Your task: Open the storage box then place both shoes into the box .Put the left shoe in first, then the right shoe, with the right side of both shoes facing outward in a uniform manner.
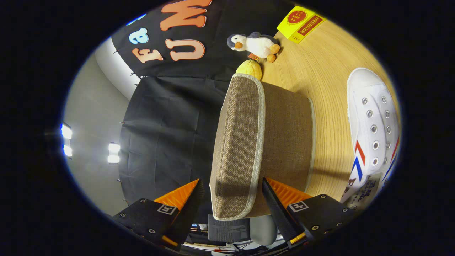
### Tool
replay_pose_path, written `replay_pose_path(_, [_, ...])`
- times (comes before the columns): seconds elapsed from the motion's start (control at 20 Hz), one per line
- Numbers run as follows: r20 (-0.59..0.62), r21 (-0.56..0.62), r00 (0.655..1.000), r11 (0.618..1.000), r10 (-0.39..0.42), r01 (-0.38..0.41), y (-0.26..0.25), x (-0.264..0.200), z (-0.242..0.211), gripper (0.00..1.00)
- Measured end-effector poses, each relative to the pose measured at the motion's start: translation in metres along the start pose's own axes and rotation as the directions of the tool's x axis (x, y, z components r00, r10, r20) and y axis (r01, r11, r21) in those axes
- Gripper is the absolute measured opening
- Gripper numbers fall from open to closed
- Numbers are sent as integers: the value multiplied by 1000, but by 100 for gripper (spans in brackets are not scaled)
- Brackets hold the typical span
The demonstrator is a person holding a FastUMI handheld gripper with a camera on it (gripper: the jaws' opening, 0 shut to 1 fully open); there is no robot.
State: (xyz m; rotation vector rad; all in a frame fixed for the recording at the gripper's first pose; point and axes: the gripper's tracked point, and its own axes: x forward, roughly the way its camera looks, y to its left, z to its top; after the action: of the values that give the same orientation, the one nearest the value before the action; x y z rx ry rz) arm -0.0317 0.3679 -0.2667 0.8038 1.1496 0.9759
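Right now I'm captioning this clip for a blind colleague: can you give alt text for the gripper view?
The gripper is open, its fingers on either side of the brown woven storage box's lid, not visibly pressing it. A white shoe lies beside the box on the wooden table, with a plush penguin and a yellow card beyond.

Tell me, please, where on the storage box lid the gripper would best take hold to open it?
Grip the lid at its pale-trimmed front edge, coming straight on. That edge juts proud of the storage box and already lies between the open fingers of the gripper.
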Motion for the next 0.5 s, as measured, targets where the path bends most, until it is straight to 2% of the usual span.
replay_pose_path(0.15, [26, 49, 998, 997, 62, -63, 11, -8, 7, 97])
replay_pose_path(0.25, [47, 87, 997, 994, 62, -66, 7, -10, 10, 94])
replay_pose_path(0.3, [56, 98, 997, 993, 57, -63, 4, -9, 11, 89])
replay_pose_path(0.35, [66, 117, 996, 990, 66, -74, 5, -13, 11, 76])
replay_pose_path(0.5, [119, 173, 985, 975, 121, -141, 17, -22, 24, 54])
